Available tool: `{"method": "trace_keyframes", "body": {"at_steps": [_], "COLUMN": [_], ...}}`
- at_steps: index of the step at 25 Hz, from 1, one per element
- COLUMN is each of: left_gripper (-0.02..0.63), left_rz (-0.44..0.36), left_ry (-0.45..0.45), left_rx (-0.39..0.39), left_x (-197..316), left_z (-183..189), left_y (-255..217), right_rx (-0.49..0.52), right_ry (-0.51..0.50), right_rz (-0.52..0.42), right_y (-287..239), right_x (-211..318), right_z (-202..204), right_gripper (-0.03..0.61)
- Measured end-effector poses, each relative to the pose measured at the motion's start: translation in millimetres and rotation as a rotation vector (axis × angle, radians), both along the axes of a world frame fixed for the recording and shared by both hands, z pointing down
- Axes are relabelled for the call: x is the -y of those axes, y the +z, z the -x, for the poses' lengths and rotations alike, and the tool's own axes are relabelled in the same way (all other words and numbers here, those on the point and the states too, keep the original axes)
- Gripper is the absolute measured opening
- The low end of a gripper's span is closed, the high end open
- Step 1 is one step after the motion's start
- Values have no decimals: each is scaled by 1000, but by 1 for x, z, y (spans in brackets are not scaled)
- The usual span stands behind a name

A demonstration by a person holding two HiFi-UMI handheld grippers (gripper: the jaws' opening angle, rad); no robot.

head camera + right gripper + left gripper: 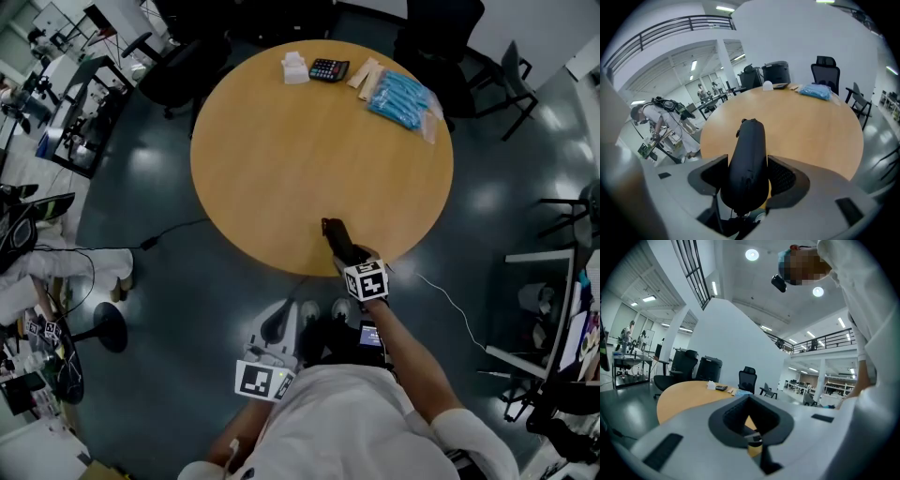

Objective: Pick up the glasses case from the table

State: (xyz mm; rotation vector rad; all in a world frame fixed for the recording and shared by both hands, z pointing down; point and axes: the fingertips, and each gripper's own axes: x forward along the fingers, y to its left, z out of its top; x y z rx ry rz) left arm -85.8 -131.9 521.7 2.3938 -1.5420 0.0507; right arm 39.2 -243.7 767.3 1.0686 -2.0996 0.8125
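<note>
Glasses case [749, 154] lies on surface [300, 141] at its near edge. Right hand-held gripper [345, 251] straddles it, jaws apparently pressed against its sides. Grasp seemingly made, lift not yet done.

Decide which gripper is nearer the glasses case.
Right. The right gripper has the glasses case between its fingers at the table edge; the left gripper hangs short of the table.

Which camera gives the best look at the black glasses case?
The right gripper view: the glasses case fills the middle, lengthwise between the right tool's jaws. The head view shows only a small dark shape at the near edge of the table. In the left gripper view I cannot make it out.
</note>
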Motion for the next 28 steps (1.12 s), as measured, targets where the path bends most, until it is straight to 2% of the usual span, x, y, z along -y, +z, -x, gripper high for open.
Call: {"method": "trace_keyframes", "body": {"at_steps": [3,7,9,12,14,19,24,28], "left_gripper": [5,5,5,5,5,5,5,5], "left_rz": [-25,-85,-111,-158,-182,-181,-188,-173], "left_ry": [2,16,26,57,80,104,125,125], "left_rx": [-11,-15,-14,-7,-10,-40,-34,-41], "left_x": [3,9,9,10,14,23,20,16], "left_z": [-5,-14,-19,-27,-34,-49,-61,-62], "left_y": [-9,-26,-34,-49,-55,-54,-59,-56], "right_rx": [18,53,127,271,292,292,306,299], "right_ry": [-36,-36,-6,18,9,33,107,126], "right_rz": [-70,-249,-407,-697,-786,-785,-767,-764], "right_y": [-39,-109,-163,-263,-304,-311,-310,-309], "right_x": [-13,-27,-42,-80,-101,-112,-104,-104], "right_z": [-7,-25,-37,-49,-51,-57,-77,-79], "right_gripper": [267,264,265,265,265,265,265,265]}}
